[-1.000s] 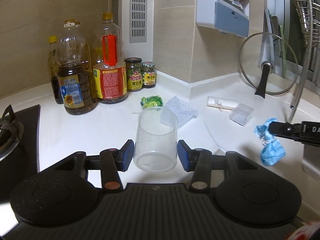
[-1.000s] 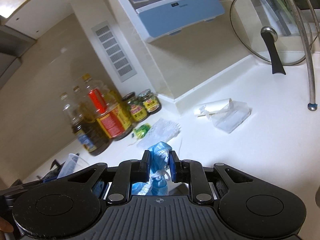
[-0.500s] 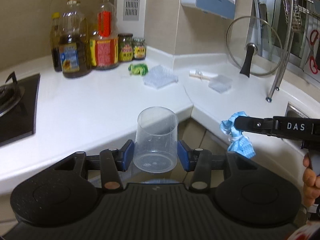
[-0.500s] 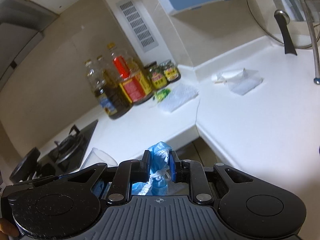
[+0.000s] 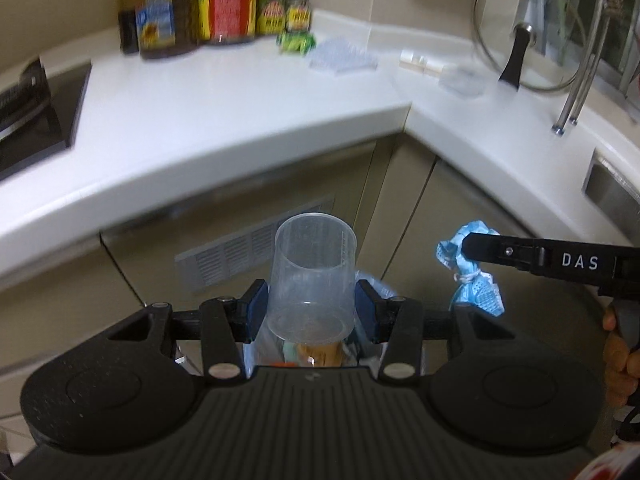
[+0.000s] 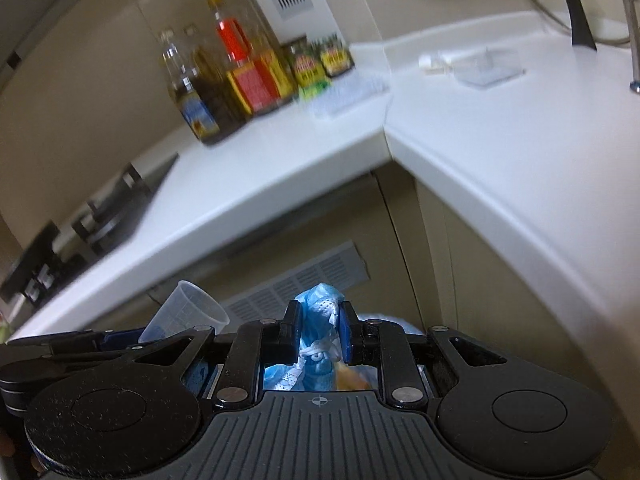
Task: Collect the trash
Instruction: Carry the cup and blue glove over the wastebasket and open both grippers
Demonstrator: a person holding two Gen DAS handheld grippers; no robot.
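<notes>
Now both claws hang past the worktop edge.
Your left claw [image 5: 311, 312] pinches the clear cup [image 5: 312, 280] at frame centre; your right claw [image 6: 319, 334] pinches the blue mask [image 6: 320, 320]. Behind them, the white worktop [image 5: 240, 120] rim crosses mid-frame, cabinet fronts below.

White L-shaped kitchen counter [image 5: 224, 120] w/ black hob [image 5: 36, 120] set in at left. At back corner: oil bottles [image 5: 160, 12], 2 labelled jars [image 5: 284, 14], green wrapper [image 5: 297, 42], clear blister pack [image 5: 344, 60], clear lid [image 5: 460, 82].
</notes>
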